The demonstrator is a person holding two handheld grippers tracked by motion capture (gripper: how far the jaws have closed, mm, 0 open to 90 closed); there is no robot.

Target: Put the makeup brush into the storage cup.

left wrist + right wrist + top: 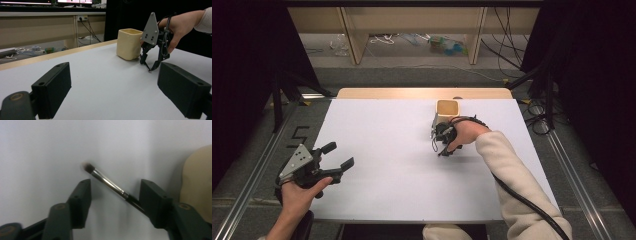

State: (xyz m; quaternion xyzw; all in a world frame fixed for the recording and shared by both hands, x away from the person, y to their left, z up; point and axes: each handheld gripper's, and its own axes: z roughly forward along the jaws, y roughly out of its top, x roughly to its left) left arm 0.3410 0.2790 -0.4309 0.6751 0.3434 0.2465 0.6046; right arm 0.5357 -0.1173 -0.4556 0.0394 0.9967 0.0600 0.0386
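Two tongs are at work, and the near one, the left tongs [337, 155], idles at the counter's [382, 190] front-left edge with its jaws wide apart, holding nothing. Farther in, the right tongs [115, 192] point down over a slim makeup brush [107, 182] lying flat on the counter, jaws half open on either side of it; the handle runs close beside one jaw, but no firm pinch shows. A good pickup likely means centring on the metal ferrule and closing gently. Just beyond stands a cream cup [447, 111], upright.
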